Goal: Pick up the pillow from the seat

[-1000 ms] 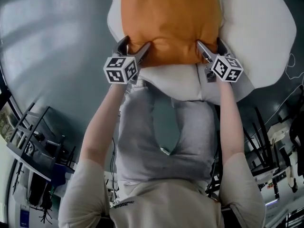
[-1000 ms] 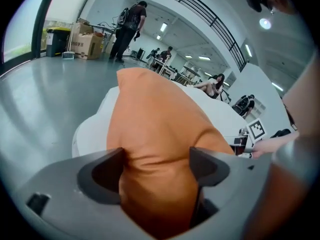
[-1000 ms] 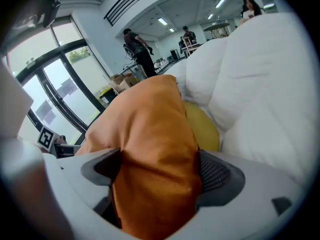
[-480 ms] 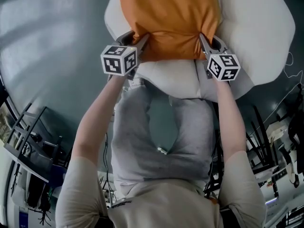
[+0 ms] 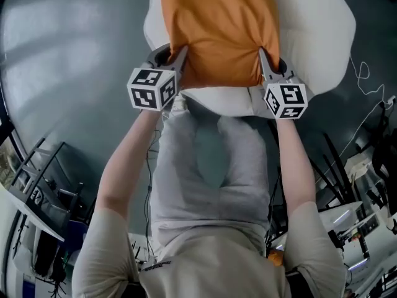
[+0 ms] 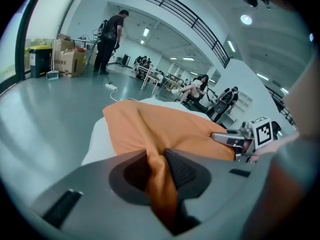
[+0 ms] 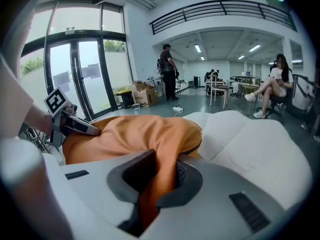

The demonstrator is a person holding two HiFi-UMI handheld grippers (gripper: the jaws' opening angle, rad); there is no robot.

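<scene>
The head view is showing the orange pillow (image 5: pixel 220 30) overlapping the white seat (image 5: pixel 316 36), with a near corner at each claw. Only the left gripper view and right gripper view are showing the grip: the left claw (image 6: pixel 157 156) and right claw (image 7: pixel 165 166), having just been closing, are clamping bunched pillow cloth.

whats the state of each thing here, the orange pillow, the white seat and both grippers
orange fabric pillow: near edge pinched at both corners, cloth bunched there; whether the far end touches the seat is unclear
white cushioned seat: beneath the pillow, partly covered by it
left gripper: jaws have just been closing, shut on the pillow's cloth
right gripper: jaws have just been closing, shut on the pillow's cloth
</scene>
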